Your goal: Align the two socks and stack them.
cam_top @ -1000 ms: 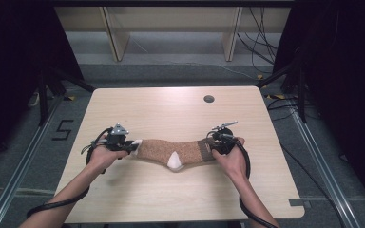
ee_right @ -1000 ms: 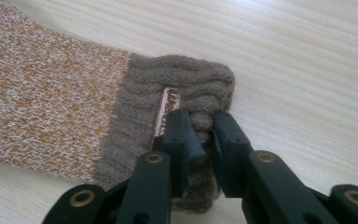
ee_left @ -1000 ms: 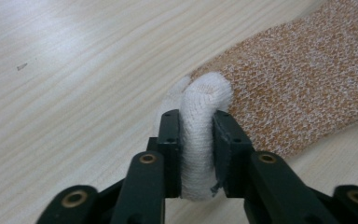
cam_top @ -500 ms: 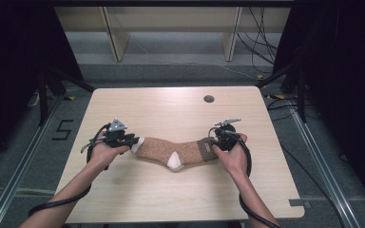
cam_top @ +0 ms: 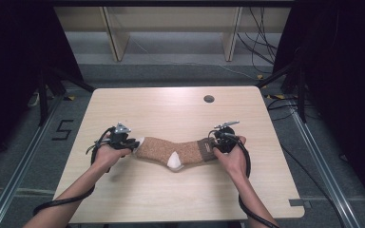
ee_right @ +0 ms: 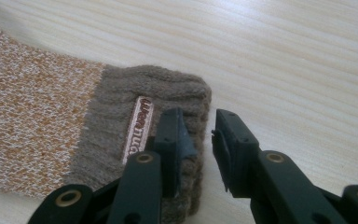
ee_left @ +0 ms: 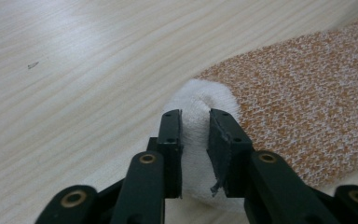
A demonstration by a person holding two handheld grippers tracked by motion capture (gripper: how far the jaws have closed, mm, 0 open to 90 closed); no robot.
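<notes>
A pale wooden table (cam_top: 171,109) is standing on grey flooring between dark curtains. A speckled orange knitted sock (cam_top: 173,151) is lying near its front edge, lengthwise left to right. The left claw (cam_top: 132,144), just reopening slightly, is pinching the sock's white toe (ee_left: 196,116). The right claw (cam_top: 215,146), just narrowing, is straddling the sock's brown ribbed cuff (ee_right: 144,112); I cannot tell whether it presses.

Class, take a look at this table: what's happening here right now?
A person holds a hand-held gripper in each hand at a wooden table, working on a brown sock that lies flat between them. The left hand-held gripper pinches the sock's white toe. The right hand-held gripper is at the ribbed cuff, with one jaw over the cuff's edge and a gap between the jaws; whether it grips is unclear. Both sets of jaws have just been shifting slightly. The sock is stretched out, not yet folded.
</notes>
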